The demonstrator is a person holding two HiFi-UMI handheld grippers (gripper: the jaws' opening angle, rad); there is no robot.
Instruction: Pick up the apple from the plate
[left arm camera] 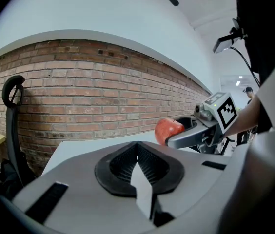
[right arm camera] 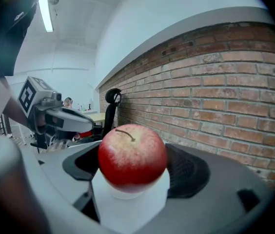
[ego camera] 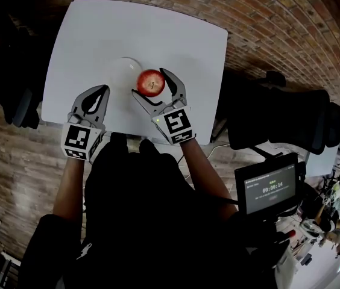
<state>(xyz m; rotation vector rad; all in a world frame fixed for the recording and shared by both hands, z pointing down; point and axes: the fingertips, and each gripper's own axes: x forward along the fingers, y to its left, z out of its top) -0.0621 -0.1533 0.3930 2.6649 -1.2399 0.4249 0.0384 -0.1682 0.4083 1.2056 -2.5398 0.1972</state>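
Observation:
A red apple [ego camera: 151,82] sits between the fingers of my right gripper [ego camera: 150,83], at the right rim of a white plate [ego camera: 120,71] on the white table [ego camera: 176,35]. The jaws press on both of its sides. In the right gripper view the apple [right arm camera: 132,155] fills the gap of the right gripper [right arm camera: 133,162], stem up, with white surface below it. My left gripper [ego camera: 102,90] rests near the table's front edge, left of the plate, shut and holding nothing. From the left gripper view [left arm camera: 137,145] the apple [left arm camera: 167,129] shows in the other gripper's grasp.
The table's front edge [ego camera: 128,134] runs just behind both grippers. A black chair [ego camera: 284,116] stands to the right and a dark object [ego camera: 13,83] to the left, on a brick floor. A monitor [ego camera: 269,188] stands at the lower right.

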